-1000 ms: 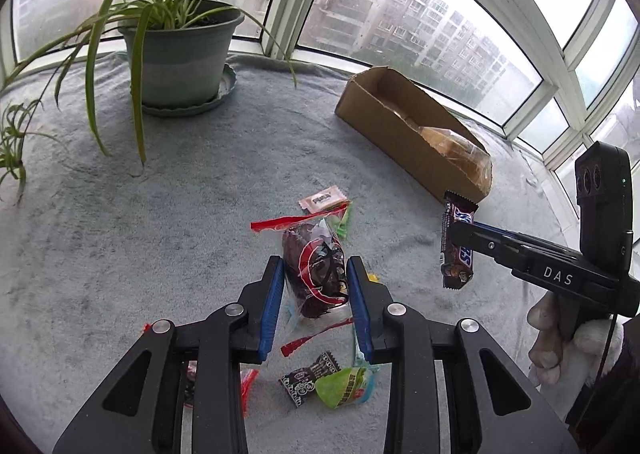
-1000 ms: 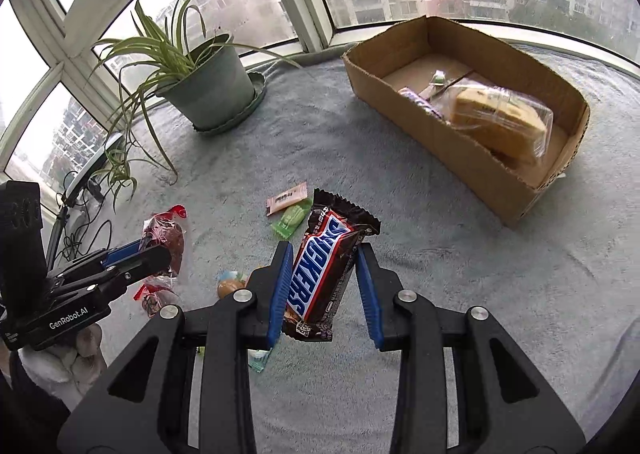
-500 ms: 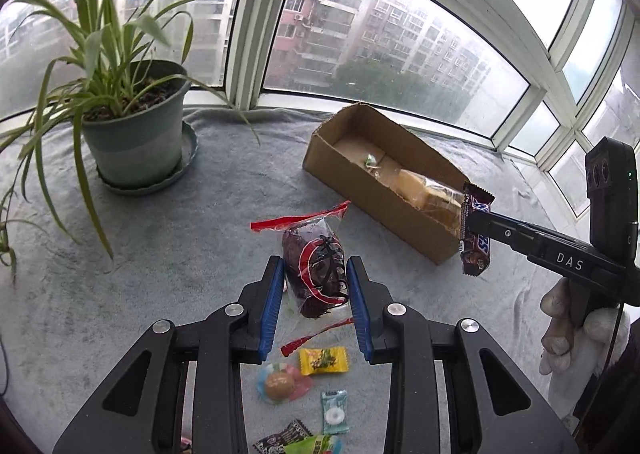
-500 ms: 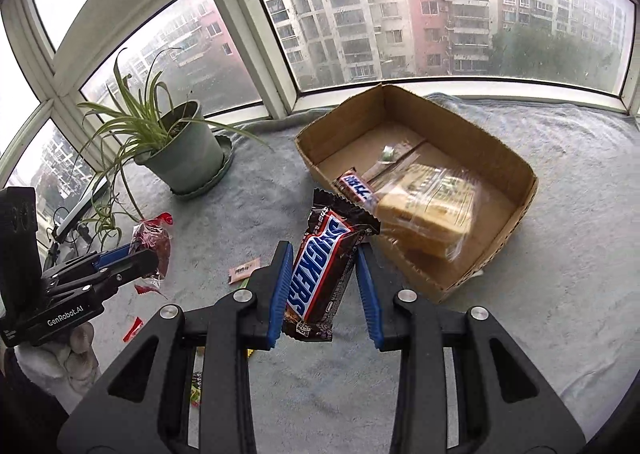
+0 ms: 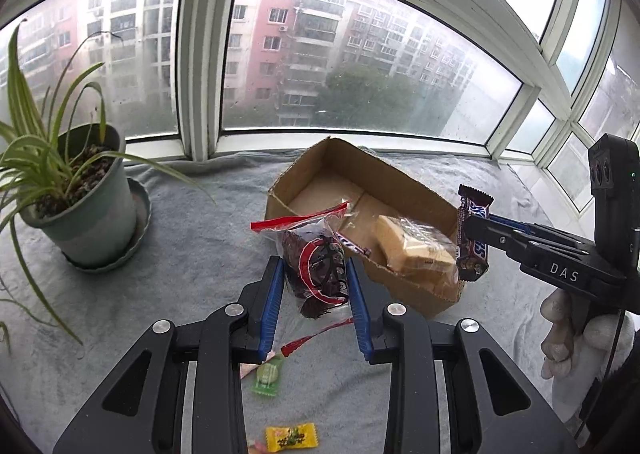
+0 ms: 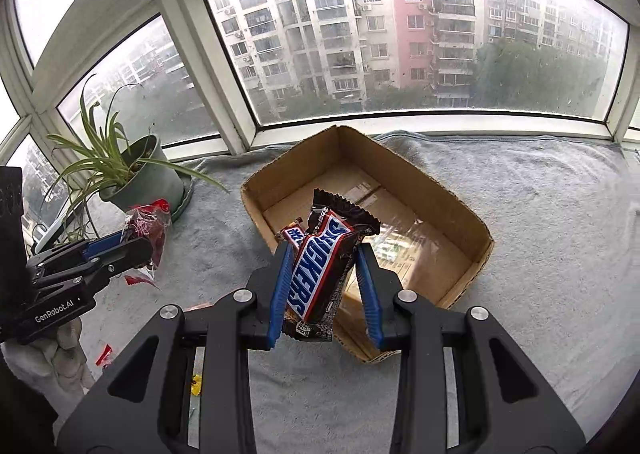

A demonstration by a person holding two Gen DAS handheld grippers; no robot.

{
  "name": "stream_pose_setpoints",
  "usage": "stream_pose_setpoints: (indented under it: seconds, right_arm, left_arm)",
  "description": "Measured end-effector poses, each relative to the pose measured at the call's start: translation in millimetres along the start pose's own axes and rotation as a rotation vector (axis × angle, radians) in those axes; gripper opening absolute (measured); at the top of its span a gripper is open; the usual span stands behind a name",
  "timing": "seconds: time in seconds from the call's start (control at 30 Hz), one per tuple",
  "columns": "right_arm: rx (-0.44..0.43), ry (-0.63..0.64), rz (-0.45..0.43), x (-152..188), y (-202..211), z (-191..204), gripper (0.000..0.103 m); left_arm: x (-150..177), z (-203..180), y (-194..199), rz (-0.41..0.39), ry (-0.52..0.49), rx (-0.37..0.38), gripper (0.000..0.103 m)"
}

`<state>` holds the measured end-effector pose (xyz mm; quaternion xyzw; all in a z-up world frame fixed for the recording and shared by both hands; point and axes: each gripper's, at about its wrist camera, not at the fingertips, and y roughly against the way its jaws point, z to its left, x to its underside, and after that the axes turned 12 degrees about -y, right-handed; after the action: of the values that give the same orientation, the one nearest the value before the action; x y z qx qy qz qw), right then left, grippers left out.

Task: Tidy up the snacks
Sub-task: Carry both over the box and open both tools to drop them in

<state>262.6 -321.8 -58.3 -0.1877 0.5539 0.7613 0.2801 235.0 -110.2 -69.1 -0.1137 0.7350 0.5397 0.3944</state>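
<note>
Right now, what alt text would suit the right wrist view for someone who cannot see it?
The right claw grips a Snickers bar above the near end of an open cardboard box on a grey cloth by a window. At left, the left claw holds a red snack bag in front of a potted plant.

Left gripper (image 5: 316,290): black arms w/ cut-out holes, blue ribbed pads, shiny round screws. From the side it says "GenRobot.AI" in white. Right gripper (image 6: 324,286): same look, black w/ blue pads & silver screws; side says "DAS". A black camera box w/ two small lenses sits on top. Both hands wear white gloves (image 5: 568,330). A thin black cable hangs by the right one.
</note>
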Motion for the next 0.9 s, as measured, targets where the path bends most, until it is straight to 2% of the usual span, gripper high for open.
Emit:
stream_pose_setpoints:
  seconds: [0.57,0.9]
  right_arm:
    - [0.013,-0.021,0.025,-38.2,-57.1,-28.2,0.034]
    - [0.008,-0.043,0.051,-46.3,-84.5,-38.4,0.034]
  left_arm:
    - [-47.6,-3.5,-60.1,0.007,-0.006,0.009,0.030]
    - [-49.4,-8.1,-93.5,0.054,0.010,0.031,0.030]
